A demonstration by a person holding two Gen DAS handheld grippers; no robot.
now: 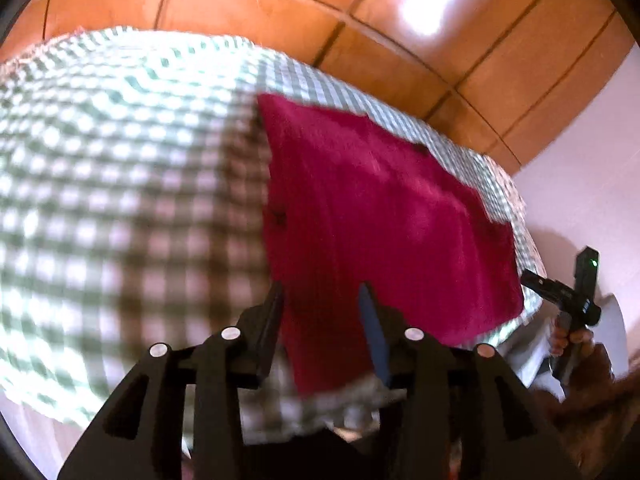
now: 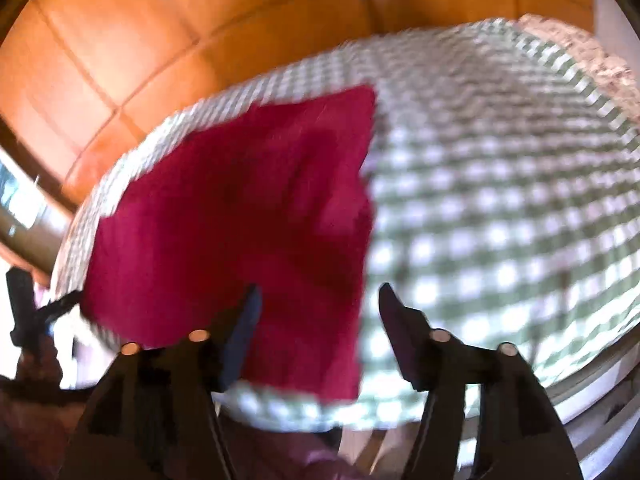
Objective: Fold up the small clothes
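A magenta cloth [image 1: 380, 216] lies flat on a green-and-white checked tablecloth [image 1: 120, 184]. In the left wrist view it fills the right half of the table. My left gripper [image 1: 322, 300] is open and empty, above the cloth's near left corner. In the right wrist view the same cloth [image 2: 248, 216] lies on the left part of the checked tablecloth [image 2: 500, 200]. My right gripper [image 2: 318, 296] is open and empty, above the cloth's near right edge. The right gripper also shows at the right edge of the left wrist view [image 1: 560, 292], held in a hand beside the table.
Orange floor tiles [image 1: 280, 8] lie beyond the table's far edge. A pale wall [image 1: 592, 160] stands to the right. The other hand-held gripper shows at the left edge of the right wrist view [image 2: 36, 312]. Both views are motion-blurred.
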